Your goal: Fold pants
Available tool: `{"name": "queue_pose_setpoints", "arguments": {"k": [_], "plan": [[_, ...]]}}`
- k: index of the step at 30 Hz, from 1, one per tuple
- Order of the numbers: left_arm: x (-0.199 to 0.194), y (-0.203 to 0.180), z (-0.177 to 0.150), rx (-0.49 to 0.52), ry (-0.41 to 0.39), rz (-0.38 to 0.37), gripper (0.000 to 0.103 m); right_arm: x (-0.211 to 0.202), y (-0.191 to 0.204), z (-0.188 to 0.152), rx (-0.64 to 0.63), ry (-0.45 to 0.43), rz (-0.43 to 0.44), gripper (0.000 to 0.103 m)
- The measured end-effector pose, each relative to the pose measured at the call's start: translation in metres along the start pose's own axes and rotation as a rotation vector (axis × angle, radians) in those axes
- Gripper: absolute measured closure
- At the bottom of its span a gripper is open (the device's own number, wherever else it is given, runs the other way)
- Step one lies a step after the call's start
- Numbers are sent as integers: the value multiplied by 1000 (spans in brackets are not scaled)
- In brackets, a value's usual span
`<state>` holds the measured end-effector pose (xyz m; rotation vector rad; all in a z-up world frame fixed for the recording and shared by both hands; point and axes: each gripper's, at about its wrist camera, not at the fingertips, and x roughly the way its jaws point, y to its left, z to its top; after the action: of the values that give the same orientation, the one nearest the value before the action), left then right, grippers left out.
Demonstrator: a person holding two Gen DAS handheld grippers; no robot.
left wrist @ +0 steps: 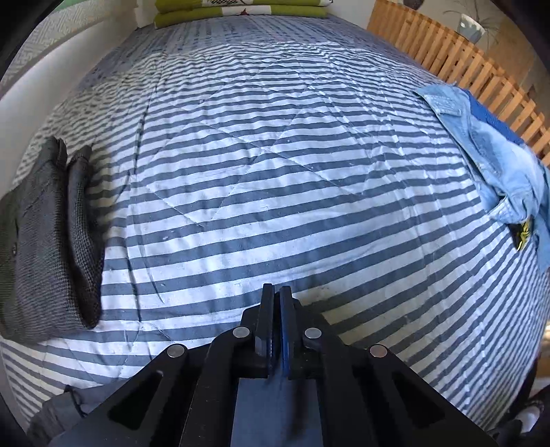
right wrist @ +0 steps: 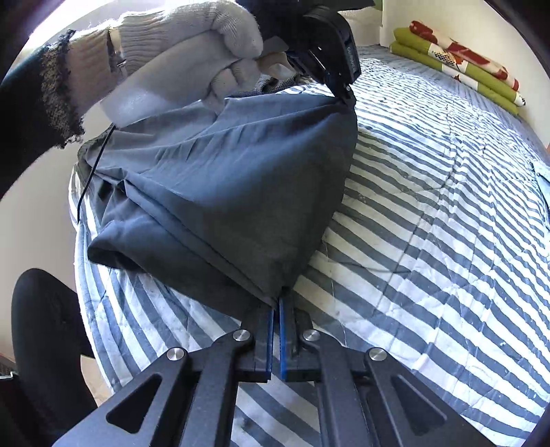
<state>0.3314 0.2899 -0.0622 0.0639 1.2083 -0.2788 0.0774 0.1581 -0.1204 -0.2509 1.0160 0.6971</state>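
Dark blue-grey pants (right wrist: 220,192) hang folded over the striped bed quilt (right wrist: 429,223), stretched between both grippers. My right gripper (right wrist: 277,302) is shut on the pants' lower near corner. The left gripper (right wrist: 348,98), held by a white-gloved hand (right wrist: 192,58), pinches the far upper corner. In the left wrist view the left gripper (left wrist: 276,292) has its fingers pressed together, with the pants' grey cloth (left wrist: 271,405) trapped low between them. A loose fold of the pants (left wrist: 58,412) shows at the bottom left, above the quilt (left wrist: 275,172).
A folded grey tweed garment (left wrist: 51,233) lies at the bed's left edge and a light blue denim garment (left wrist: 498,154) at the right. Folded green blankets (left wrist: 240,10) sit at the head. A wooden slatted rail (left wrist: 464,62) borders the right side. A person's black-clad leg (right wrist: 44,326) stands by the bed.
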Motion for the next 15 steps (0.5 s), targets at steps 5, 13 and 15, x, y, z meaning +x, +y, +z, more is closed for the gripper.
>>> {"name": "queue_pose_setpoints", "arguments": {"k": [5,13,15], "plan": [[-4,8,5,-17,-33,129,99,6,-4,-1,29,23,18,101],[-20,4,3,-18,-19,-7,32,3,-7,0,58,24,75,100],[-8,-14,2,35,1,17,21,3,-5,2,50,21,71,98]]}}
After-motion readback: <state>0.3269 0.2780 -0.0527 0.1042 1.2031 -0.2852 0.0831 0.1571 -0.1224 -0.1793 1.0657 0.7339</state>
